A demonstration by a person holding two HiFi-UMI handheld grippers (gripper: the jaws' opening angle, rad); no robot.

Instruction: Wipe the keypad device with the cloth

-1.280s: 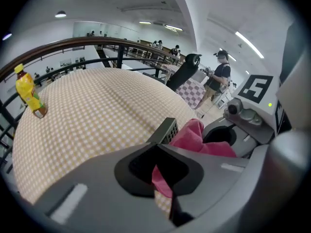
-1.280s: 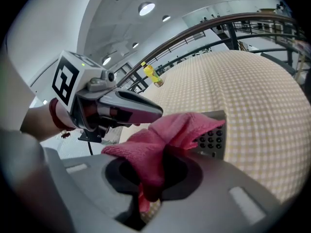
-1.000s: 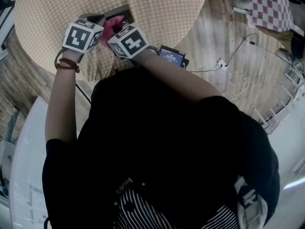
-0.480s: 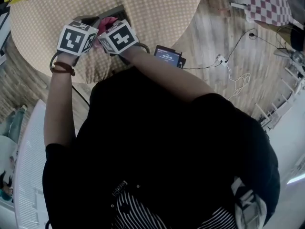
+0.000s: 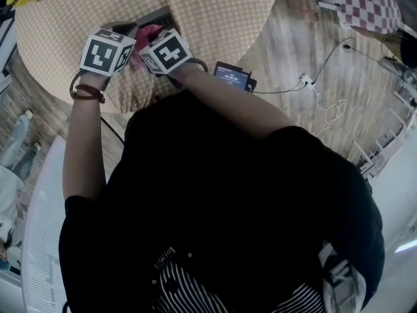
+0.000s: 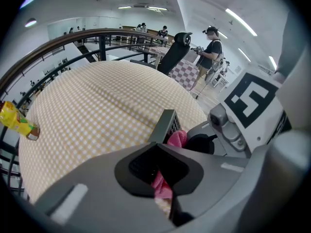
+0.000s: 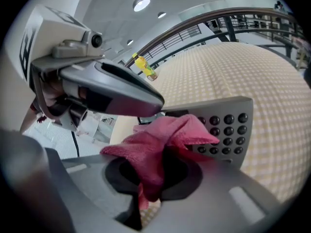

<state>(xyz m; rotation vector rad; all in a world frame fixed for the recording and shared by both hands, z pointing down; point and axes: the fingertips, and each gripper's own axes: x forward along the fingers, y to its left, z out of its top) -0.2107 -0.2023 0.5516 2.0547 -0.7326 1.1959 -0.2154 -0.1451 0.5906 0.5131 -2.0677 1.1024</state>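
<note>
Our right hand-held gripper (image 7: 155, 178), jaws clamped on the bunched pink cloth (image 7: 165, 140), presses it to the keypad device (image 7: 228, 125), while our left hand-held gripper (image 6: 158, 171), closed on the device's end, apparently steadies it for wiping near the checked tabletop's (image 5: 215, 12) near edge.

Honestly, not much you can read here. The only clear signs are the black-and-white square markers on the cube (image 5: 106, 52) of your left claw (image 6: 163, 178) and the one on your right claw (image 7: 153, 181), and they're patterns, no letters. The keypad device (image 7: 228, 125) shows round dark keys past the cloth (image 7: 163, 135), but no digits come through. The small screen (image 5: 232, 77) by your right arm has a lit bluish line, too tiny to read. Same for the yellow bottle (image 6: 17, 122) label at the desk (image 6: 97, 101) edge.
</note>
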